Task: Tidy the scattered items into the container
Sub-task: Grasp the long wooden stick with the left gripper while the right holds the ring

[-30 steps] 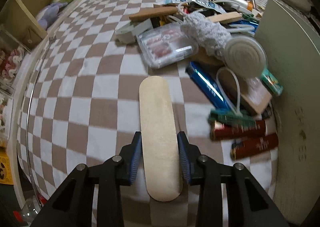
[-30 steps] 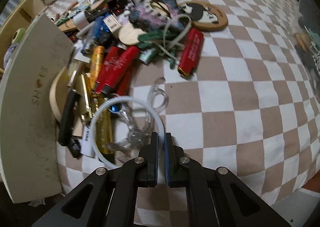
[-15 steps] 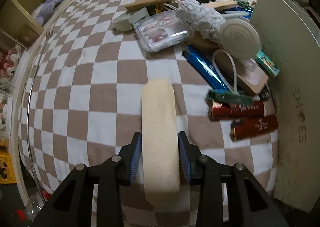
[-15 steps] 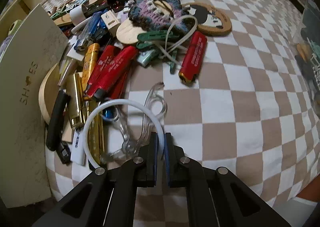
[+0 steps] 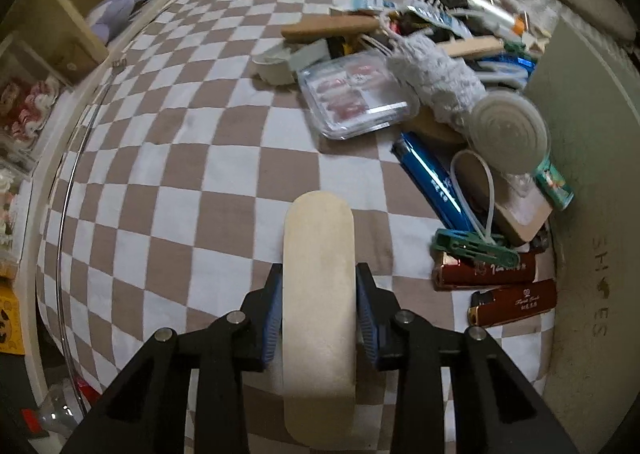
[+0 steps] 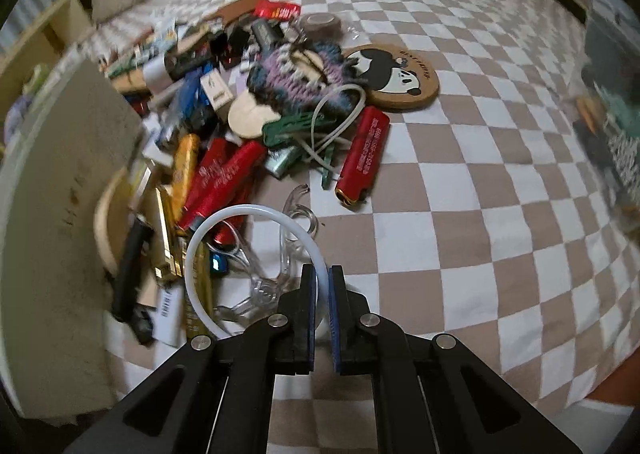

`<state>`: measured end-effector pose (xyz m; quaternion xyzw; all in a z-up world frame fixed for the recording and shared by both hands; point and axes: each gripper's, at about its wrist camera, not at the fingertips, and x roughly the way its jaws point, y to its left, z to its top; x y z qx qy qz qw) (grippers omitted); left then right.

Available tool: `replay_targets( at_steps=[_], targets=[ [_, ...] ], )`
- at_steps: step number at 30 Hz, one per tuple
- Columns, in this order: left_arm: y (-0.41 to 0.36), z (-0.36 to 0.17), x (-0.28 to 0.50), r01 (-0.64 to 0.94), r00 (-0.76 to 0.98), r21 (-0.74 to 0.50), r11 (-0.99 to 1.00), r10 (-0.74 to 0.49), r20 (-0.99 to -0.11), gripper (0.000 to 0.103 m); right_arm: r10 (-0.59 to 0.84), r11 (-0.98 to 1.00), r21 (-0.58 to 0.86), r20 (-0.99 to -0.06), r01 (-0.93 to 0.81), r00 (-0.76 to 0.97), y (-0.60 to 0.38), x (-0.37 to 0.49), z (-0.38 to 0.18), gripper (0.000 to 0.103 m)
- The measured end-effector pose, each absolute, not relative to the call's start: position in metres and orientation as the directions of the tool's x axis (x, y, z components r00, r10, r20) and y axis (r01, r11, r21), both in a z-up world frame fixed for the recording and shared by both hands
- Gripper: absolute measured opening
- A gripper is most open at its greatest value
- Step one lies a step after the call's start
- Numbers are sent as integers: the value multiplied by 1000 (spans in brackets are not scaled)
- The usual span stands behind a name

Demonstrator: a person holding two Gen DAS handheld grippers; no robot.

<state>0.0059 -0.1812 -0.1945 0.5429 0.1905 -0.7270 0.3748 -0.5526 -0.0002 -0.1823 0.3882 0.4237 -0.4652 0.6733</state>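
Observation:
Over the checked bedspread, my left gripper (image 5: 319, 274) has its jaws closing on a pale wooden oval board (image 5: 318, 230), and the blue pads press its two long edges. The board sticks out forward past the fingers. In the right wrist view, my right gripper (image 6: 322, 274) is shut on a thin white ring (image 6: 248, 208), which loops up and left over the pile. The beige box marked SHOES (image 5: 592, 134) stands on the right in the left wrist view. It is the beige box (image 6: 52, 214) on the left in the right wrist view.
The pile beside the box holds red lighters (image 5: 516, 302), a blue lighter (image 5: 432, 182), a clear plastic case (image 5: 356, 94) and a grey knitted piece (image 5: 436, 82). The right view shows a red lighter (image 6: 366, 154), a panda coaster (image 6: 396, 74) and a clear hook (image 6: 292, 238). Shelves stand left of the bed.
The right gripper has risen a little with the white ring, and the pile looks farther below. The left gripper keeps the wooden board between its pads and has rolled slightly.

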Motion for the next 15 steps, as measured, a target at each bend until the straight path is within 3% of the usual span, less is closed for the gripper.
replay_targets(
  at_steps=[15],
  targets=[
    [-161,-139,18,783,-284,11,-622,-373,-883,34,-378,290,248,-858,924,349,22,-546,-126,6]
  ],
)
